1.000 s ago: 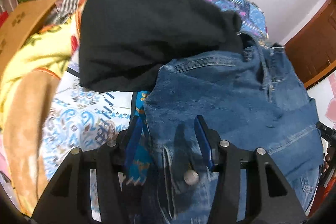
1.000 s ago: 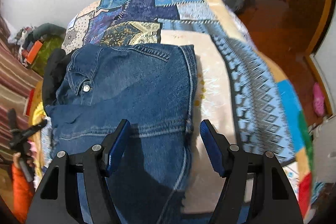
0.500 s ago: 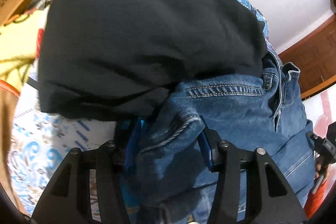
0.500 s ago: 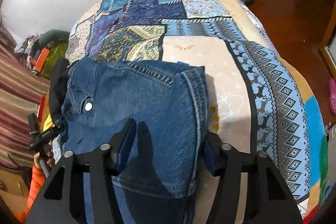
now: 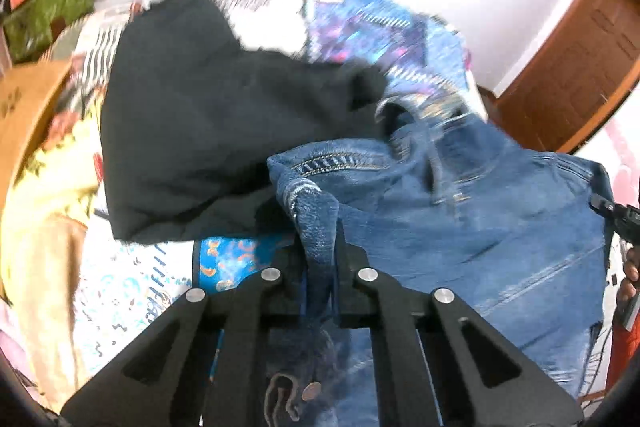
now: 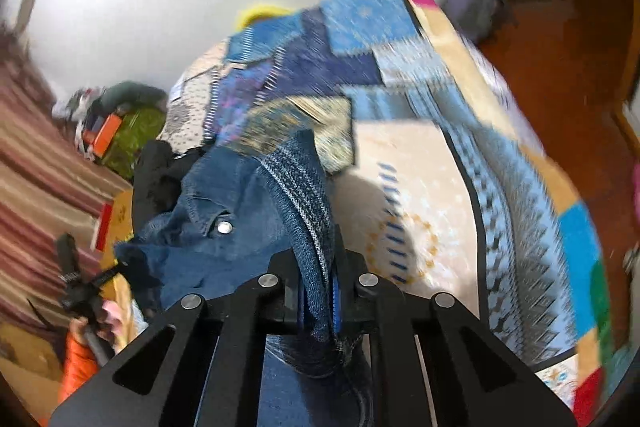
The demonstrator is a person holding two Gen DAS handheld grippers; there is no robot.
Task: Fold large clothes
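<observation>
Blue jeans lie on the patchwork bedspread, waistband end toward the wall. My left gripper is shut on a pinched fold of the jeans' left waist corner and lifts it. My right gripper is shut on the jeans' right waist edge, which stands up in a ridge between the jaws. The jeans' metal button shows to the left in the right wrist view.
A black garment lies heaped just beyond the jeans, touching their waistband. A cardboard box stands at the left bed edge. A wooden door is at right. Bare wooden floor lies beyond the bed's right side.
Both grippers have closed from open onto the jeans' waist corners and raised them. The denim now bunches up between the jaws, and both views have tilted upward.
</observation>
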